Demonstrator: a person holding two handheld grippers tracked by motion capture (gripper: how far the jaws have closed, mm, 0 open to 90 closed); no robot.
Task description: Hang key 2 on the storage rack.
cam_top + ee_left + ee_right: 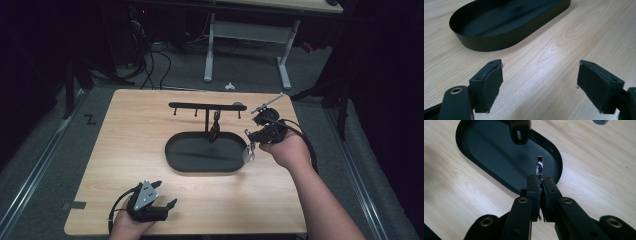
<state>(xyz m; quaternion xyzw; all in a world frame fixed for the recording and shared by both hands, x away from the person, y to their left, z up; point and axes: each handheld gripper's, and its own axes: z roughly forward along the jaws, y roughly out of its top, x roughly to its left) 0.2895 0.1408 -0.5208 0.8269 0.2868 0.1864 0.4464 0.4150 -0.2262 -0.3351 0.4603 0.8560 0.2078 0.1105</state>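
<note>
A black oval tray (175, 155) lies mid-table, and a T-shaped stand (206, 106) with small hooks rises from its far rim. A dark looped item (215, 129) hangs from the stand; in the right gripper view it shows as a black band (519, 131) over the tray (486, 152). My right gripper (249, 144) is at the tray's right end, shut on a shiny silver ring (248, 153). Seen edge-on, the ring (539, 165) sticks up from the closed jaws (540, 178). My left gripper (159, 196) rests open near the front edge, nothing between its pads (540, 66), with the tray (499, 42) ahead.
A small grey round object (239, 104) lies on the table by the stand's right end, and it also shows (600, 121) in the right gripper view. Bare wood surrounds the tray. Beyond the table are a desk frame (247, 35) and cables on the floor.
</note>
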